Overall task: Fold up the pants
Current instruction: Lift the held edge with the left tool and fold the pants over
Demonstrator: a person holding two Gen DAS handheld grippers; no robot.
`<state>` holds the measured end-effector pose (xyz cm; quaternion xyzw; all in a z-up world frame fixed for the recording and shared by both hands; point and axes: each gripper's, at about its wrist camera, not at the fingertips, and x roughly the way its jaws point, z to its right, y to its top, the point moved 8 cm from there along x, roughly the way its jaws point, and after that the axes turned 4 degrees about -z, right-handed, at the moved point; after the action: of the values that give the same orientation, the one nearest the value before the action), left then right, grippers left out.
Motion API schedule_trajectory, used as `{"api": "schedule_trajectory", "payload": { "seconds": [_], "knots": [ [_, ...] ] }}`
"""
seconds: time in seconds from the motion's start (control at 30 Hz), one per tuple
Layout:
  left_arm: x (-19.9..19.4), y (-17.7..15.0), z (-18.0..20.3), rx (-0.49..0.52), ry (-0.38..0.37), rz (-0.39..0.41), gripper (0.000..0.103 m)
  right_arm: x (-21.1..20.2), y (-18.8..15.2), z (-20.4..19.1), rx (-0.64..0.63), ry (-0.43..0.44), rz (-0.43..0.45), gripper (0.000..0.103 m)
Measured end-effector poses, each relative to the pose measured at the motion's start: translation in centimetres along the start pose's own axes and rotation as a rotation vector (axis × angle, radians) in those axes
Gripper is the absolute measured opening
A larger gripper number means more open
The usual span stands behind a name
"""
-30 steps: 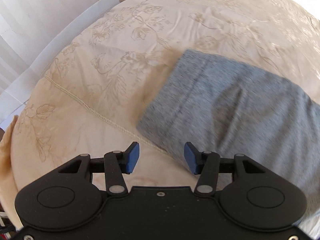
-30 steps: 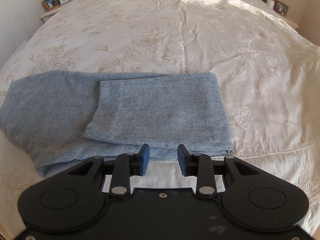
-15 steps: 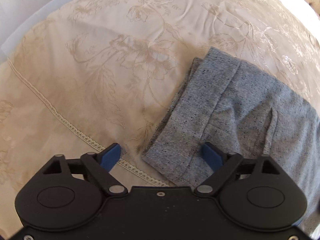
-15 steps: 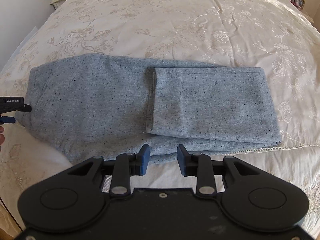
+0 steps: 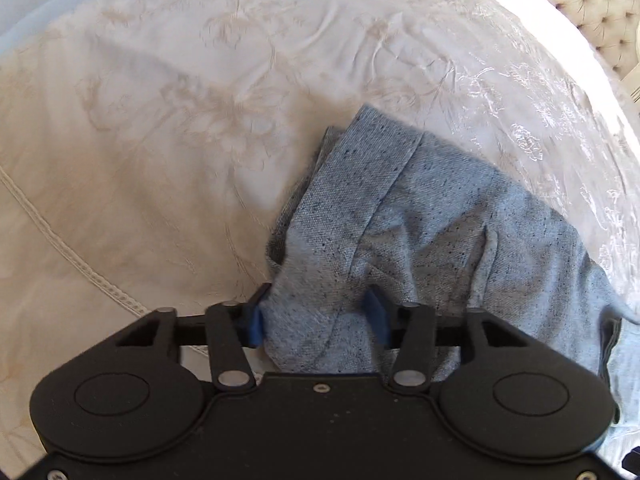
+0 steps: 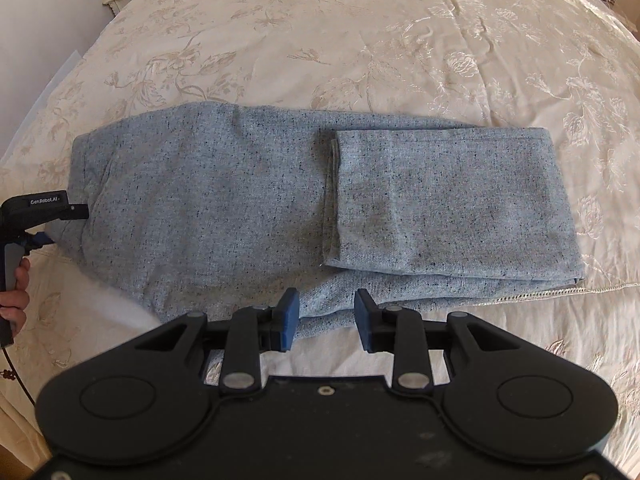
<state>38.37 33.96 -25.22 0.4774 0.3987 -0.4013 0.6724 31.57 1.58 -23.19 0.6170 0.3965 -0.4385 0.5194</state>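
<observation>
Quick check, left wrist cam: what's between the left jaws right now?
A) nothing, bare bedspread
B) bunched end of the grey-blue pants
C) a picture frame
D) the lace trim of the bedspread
B: the left gripper has a bunched fold of the grey-blue pants filling the gap between its jaws, which have just been closing, with both blue pads against the fabric; the bedspread lies beside it.

The pants [image 6: 224,208] are light blue-grey, flecked with dark specks. The bedspread [image 6: 360,40] is cream with a tonal floral pattern and a corded border line. Both grippers [image 5: 318,316] [image 6: 326,320] are black with blue pads.
</observation>
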Motion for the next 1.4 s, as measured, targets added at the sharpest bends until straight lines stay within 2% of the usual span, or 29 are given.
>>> {"api": "schedule_trajectory", "payload": {
  "seconds": [0.03,0.1,0.23,0.43,0.53,0.67,0.83,1.07,1.1,1.2,1.4],
  "knots": [
    [-0.6,0.1,0.0,0.004,0.020,0.011,0.034,0.0,-0.1,0.0,0.009,0.008,-0.004,0.033],
    [-2.1,0.2,0.2,-0.025,-0.020,0.037,0.028,0.0,0.1,0.2,0.018,0.020,0.006,0.033],
    [-5.0,0.5,1.0,-0.022,-0.047,0.094,0.026,0.4,2.2,1.1,0.011,-0.009,0.063,0.033],
    [-7.6,0.9,3.8,0.105,-0.022,0.150,0.025,3.8,8.6,1.3,0.010,0.010,0.134,0.033],
    [-8.3,1.1,4.7,0.124,-0.021,0.165,0.024,6.7,10.8,1.2,0.027,0.002,0.120,0.032],
    [-9.3,1.3,6.0,0.142,-0.017,0.188,0.023,11.7,10.8,1.7,0.048,0.001,0.000,0.031],
    [-11.6,1.0,9.0,0.186,-0.015,0.236,0.022,11.4,10.9,2.0,-0.006,0.052,0.026,0.033],
    [-15.3,-0.1,17.4,0.298,-0.009,0.320,0.019,6.7,10.1,5.5,0.007,0.175,0.110,0.031],
    [-15.8,-0.4,19.1,0.319,-0.017,0.332,0.011,5.9,9.9,6.3,0.012,0.194,0.118,0.031],
    [-16.4,-1.9,24.7,0.389,-0.058,0.351,0.002,4.1,9.1,8.9,0.014,0.217,0.139,0.031],
    [-12.1,-7.6,36.6,0.513,-0.184,0.269,0.000,2.3,7.2,15.9,0.078,0.252,0.127,0.032]
  ]
}}
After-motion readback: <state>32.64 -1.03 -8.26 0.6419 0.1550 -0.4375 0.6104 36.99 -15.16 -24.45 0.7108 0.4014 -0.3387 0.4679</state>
